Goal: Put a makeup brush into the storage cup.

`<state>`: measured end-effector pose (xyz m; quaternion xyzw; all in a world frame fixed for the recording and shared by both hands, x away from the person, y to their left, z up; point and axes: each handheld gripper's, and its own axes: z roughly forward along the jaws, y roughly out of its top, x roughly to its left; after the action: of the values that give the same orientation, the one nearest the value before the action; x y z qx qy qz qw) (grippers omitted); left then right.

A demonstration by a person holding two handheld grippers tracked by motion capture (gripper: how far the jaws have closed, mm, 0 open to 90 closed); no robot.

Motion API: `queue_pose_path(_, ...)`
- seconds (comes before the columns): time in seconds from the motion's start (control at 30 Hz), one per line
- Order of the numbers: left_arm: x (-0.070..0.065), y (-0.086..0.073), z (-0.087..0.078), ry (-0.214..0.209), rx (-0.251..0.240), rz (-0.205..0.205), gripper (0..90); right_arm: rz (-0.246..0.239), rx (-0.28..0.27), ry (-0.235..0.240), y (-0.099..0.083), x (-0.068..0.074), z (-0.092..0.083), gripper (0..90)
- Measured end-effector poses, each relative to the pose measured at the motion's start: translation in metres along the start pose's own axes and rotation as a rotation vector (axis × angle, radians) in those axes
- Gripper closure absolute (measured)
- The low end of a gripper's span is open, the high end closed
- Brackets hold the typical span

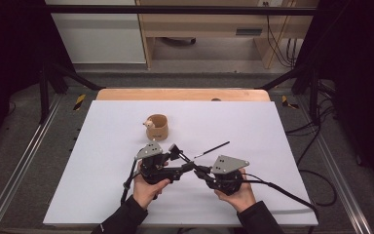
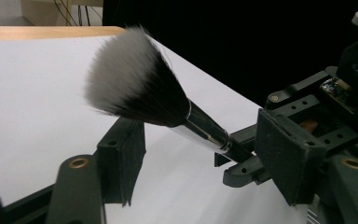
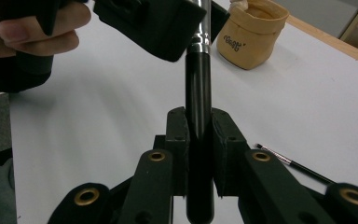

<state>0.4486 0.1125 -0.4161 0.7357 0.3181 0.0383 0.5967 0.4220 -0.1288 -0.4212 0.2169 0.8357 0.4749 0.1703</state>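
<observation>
While the right gripper (image 3: 199, 154) clamps the black handle of a makeup brush (image 2: 140, 88) between its pads, a handover is in hand low on the white table (image 1: 272, 126), near 6 o'clock in the high view. Just toward 9 o'clock of it, the left gripper (image 1: 174, 152) stands with its jaws apart on either side of the brush's silver ferrule; in the left gripper view no pad presses on it yet. By this reading, the next move calls for the left jaws to shut on the ferrule or neck before the right lets go, keeping the bristles clear. Farther off at 2 o'clock lies a thin black brush (image 1: 211, 149), flat on the table. Farthest, toward 12 o'clock, stands a small tan fabric pouch (image 1: 157, 126), upright and well apart from both hands.
</observation>
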Motion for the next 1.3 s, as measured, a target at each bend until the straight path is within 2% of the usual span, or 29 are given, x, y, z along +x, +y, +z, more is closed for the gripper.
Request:
queue_pose_path(0.13,-0.0013,-0.0007,0.0024,-0.008,0.002,-0.002,39.8,-0.002,0.000,0.004,-0.0002,0.0008,0.0007,79.1)
queue_pose_path(0.27,-0.0014,0.0002,0.0014,-0.015,-0.016,-0.014,44.3,-0.008,-0.004,0.008,0.0003,0.0016,0.0006,79.1)
queue_pose_path(0.33,-0.0001,0.0013,0.0002,-0.032,-0.036,-0.041,47.4,-0.010,-0.007,0.011,0.0009,0.0019,0.0001,79.1)
queue_pose_path(0.4,0.0013,0.0019,0.0002,-0.049,-0.042,-0.065,50.8,0.011,-0.021,0.031,0.0018,0.0012,0.0007,79.1)
queue_pose_path(0.73,-0.0011,0.0012,-0.0014,-0.046,-0.030,-0.055,61.2,-0.001,-0.031,0.021,0.0031,0.0021,0.0003,79.1)
queue_pose_path(0.97,-0.0022,0.0017,-0.0029,-0.056,-0.036,-0.060,63.8,-0.001,-0.034,0.022,0.0036,0.0027,-0.0004,79.2)
queue_pose_path(1.3,-0.0006,0.0016,-0.0043,-0.077,-0.047,-0.102,67.5,-0.003,-0.030,0.025,0.0033,0.0033,0.0008,79.2)
